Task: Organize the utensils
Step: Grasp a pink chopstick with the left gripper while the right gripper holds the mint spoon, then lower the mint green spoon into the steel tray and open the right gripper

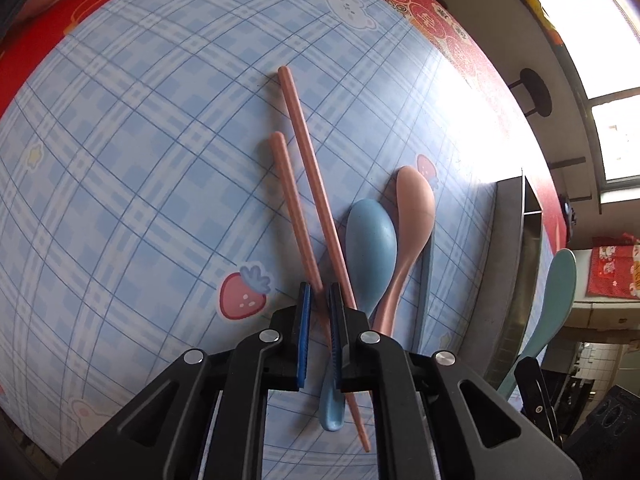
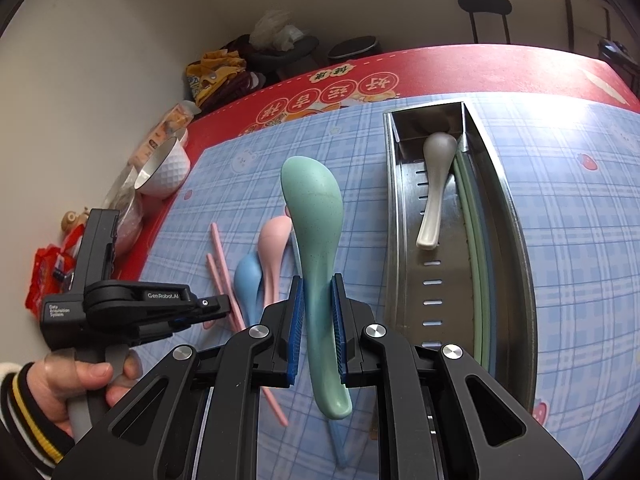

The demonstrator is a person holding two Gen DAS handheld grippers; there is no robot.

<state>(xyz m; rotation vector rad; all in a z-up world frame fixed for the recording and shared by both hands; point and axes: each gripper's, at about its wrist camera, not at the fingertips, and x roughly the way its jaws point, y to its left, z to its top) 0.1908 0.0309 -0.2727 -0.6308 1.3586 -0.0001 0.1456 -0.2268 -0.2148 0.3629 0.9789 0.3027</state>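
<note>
My right gripper (image 2: 316, 304) is shut on a green spoon (image 2: 316, 240) and holds it above the mat, left of the steel tray (image 2: 516, 240). The tray holds a grey spoon (image 2: 434, 184) and green chopsticks (image 2: 474, 240). My left gripper (image 1: 319, 300) hangs low over two pink chopsticks (image 1: 304, 184); one runs between its jaws, which stand a little apart, and I cannot tell if they grip it. A blue spoon (image 1: 370, 248) and a pink spoon (image 1: 414, 216) lie just right of it. The green spoon also shows in the left wrist view (image 1: 556, 300).
A blue chopstick (image 1: 426, 280) lies beside the pink spoon. A white bowl (image 2: 164, 168), snack packets (image 2: 48, 276) and bags (image 2: 216, 76) crowd the table's left and far edges. The blue plaid mat (image 1: 140, 160) lies on a red tablecloth (image 2: 480, 68).
</note>
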